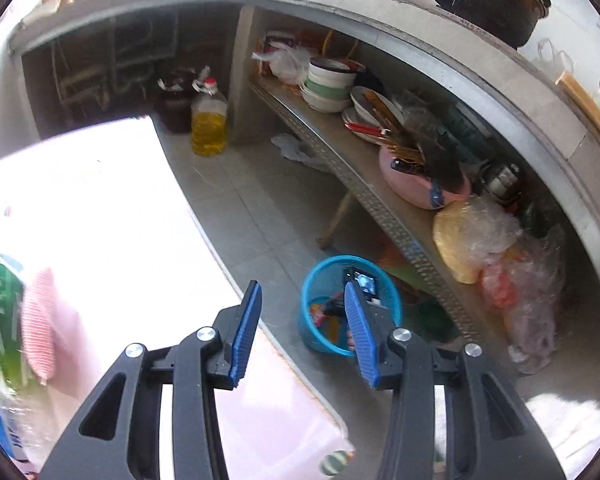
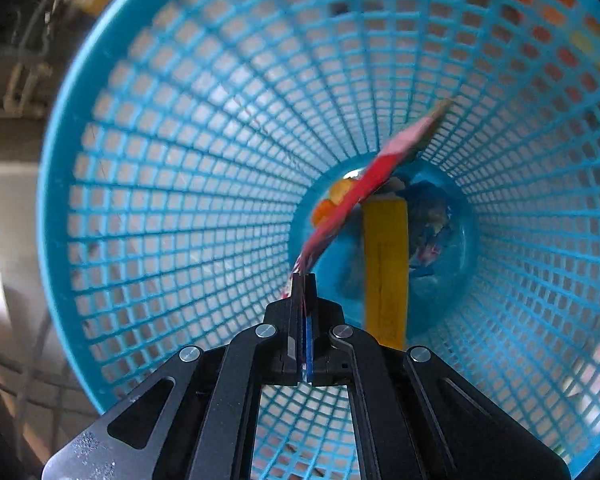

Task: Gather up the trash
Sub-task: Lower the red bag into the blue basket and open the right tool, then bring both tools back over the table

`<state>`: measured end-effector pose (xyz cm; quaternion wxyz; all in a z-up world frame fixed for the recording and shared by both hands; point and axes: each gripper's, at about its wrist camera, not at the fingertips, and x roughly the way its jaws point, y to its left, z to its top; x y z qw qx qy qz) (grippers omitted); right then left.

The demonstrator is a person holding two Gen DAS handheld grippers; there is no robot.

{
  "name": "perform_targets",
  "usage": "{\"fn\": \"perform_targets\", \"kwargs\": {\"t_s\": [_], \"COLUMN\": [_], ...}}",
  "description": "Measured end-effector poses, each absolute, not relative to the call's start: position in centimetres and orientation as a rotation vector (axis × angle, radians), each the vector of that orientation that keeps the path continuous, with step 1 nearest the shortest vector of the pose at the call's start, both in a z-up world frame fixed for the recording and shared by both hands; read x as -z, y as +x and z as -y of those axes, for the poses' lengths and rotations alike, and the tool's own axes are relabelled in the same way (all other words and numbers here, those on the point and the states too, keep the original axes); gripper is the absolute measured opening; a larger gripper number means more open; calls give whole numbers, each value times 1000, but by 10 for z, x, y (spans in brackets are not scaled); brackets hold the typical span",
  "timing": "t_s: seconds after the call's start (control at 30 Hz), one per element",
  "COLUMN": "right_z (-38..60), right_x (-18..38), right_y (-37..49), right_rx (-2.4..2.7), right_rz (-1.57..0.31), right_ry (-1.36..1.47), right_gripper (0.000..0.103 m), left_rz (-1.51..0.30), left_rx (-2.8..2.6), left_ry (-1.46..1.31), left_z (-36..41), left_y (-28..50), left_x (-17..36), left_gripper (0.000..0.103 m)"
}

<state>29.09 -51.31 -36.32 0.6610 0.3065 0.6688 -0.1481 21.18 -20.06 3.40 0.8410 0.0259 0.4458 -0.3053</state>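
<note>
A blue mesh trash basket (image 1: 388, 292) stands on the tiled floor beside the table. My left gripper (image 1: 304, 332) is open and empty, above the table edge, to the left of the basket. The right gripper shows inside the basket in the left wrist view (image 1: 360, 284). In the right wrist view my right gripper (image 2: 303, 280) is shut on a red and pink wrapper (image 2: 364, 188) and holds it inside the basket (image 2: 172, 152). A yellow strip (image 2: 386, 264) and other scraps lie at the basket's bottom.
A pink-covered table (image 1: 268, 412) with a striped cloth (image 1: 38, 320) and packets is at the left. A low metal shelf (image 1: 384, 208) with bowls, a pink basin and plastic bags runs on the right. An oil bottle (image 1: 209, 124) stands on the floor at the back.
</note>
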Motion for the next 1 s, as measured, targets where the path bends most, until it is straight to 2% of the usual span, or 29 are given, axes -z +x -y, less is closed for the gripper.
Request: {"fn": "perform_targets", "kwargs": {"t_s": [0.13,0.17,0.23,0.53,0.67,1.0], "right_z": [518,524,535,535,500,391], "right_x": [338,324,298,189,132,8], "right_y": [290,285,271,202,163,124], "right_rx": [340,331,314,234,179,-69], "right_rz": [-1461,-1399,-1291,-1055,-976,-850], "right_ry": [700,746,834,925,879,642], "right_gripper": [13,24,39,42,58,73], "left_rz": [-974,-972,-958,-891,-851,-740], "left_rx": [635,632,626,604,592,541], "left_ry": [26,20,14,-23,-41,-91], "left_z": [190,185,177,137,115,48], "left_y": [212,212,208,180,161,103], "left_x": [-28,-28,-30,-39,-40,-33], "left_gripper": [43,46,49,52,57,64]}}
